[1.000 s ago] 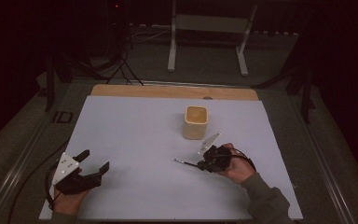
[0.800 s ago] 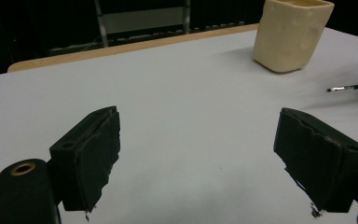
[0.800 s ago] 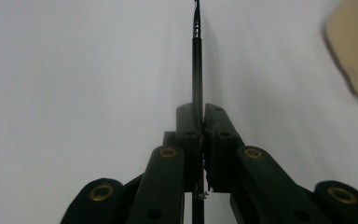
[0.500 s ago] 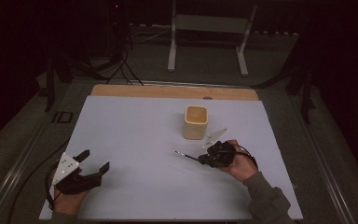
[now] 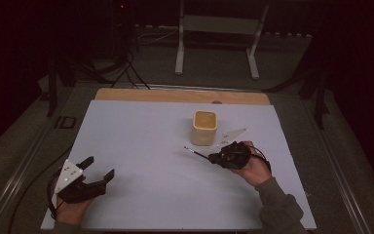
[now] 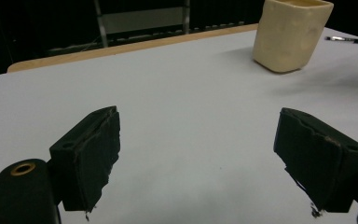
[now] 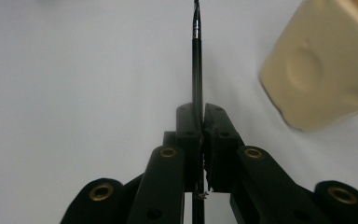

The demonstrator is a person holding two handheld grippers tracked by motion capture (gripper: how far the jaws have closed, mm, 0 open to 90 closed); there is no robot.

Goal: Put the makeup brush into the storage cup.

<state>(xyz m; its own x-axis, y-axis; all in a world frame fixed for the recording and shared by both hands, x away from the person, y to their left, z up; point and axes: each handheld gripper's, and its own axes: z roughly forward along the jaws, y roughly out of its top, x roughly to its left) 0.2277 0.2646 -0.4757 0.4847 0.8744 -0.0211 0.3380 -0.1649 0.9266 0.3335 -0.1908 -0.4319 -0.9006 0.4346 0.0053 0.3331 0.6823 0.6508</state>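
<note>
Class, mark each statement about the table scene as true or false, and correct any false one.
1. The right gripper is shut on a thin black brush. True.
2. The left gripper holds the cream cup. False: its jaws stand wide open with nothing between them, far from the cup.
3. The cup stands upright on the white sheet. True.
4. The brush is inside the cup. False: it is outside, beside the cup, held above the sheet.
5. The cup lies nearer the left gripper than the right. False: it is close to the right gripper.

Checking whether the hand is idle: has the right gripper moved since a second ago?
Yes. The right gripper, holding the thin brush, shifted slightly right and farther from the person, toward the cup.
</note>
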